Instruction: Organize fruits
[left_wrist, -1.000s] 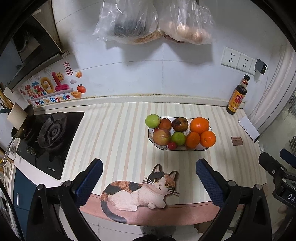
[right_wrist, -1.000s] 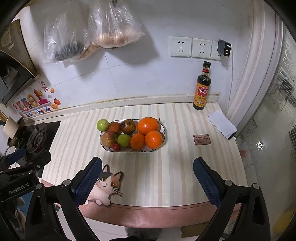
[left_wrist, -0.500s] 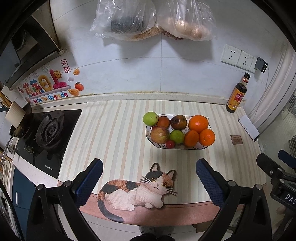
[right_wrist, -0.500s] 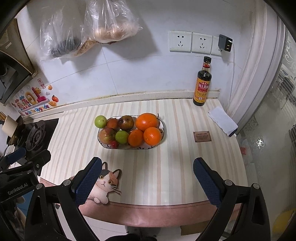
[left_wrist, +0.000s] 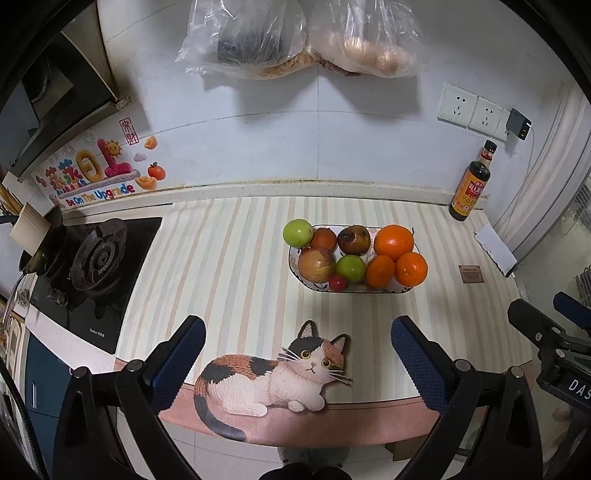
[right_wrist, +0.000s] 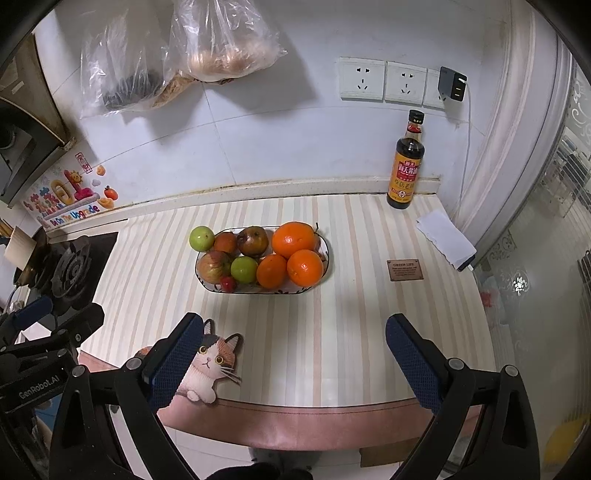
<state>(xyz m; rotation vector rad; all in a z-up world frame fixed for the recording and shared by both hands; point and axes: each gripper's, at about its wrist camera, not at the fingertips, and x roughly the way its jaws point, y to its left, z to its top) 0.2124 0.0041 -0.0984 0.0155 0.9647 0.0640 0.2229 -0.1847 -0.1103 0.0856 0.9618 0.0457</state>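
An oval fruit dish (left_wrist: 308, 282) (right_wrist: 210, 286) sits on the striped counter, holding three oranges (left_wrist: 393, 242) (right_wrist: 295, 239), two green apples (left_wrist: 297, 232) (right_wrist: 201, 238), a red apple (left_wrist: 316, 264) (right_wrist: 213, 265), a dark brownish fruit (left_wrist: 354, 239) (right_wrist: 252, 240), a small orange-red fruit and a tiny red one (left_wrist: 337, 283). My left gripper (left_wrist: 295, 350) hangs open over the counter's front edge, well short of the dish. My right gripper (right_wrist: 293, 349) is open too, empty, in front of the dish.
A cat-shaped mat (left_wrist: 273, 376) (right_wrist: 207, 369) lies at the front edge. A gas stove (left_wrist: 92, 258) is at the left. A soy sauce bottle (right_wrist: 406, 166), white paper (right_wrist: 445, 238) and small brown card (right_wrist: 405, 269) stand right. Plastic bags (left_wrist: 295, 40) hang on the wall.
Both grippers have drifted slightly back and up, so the dish appears a little higher and farther in each view. Both stay open and empty.
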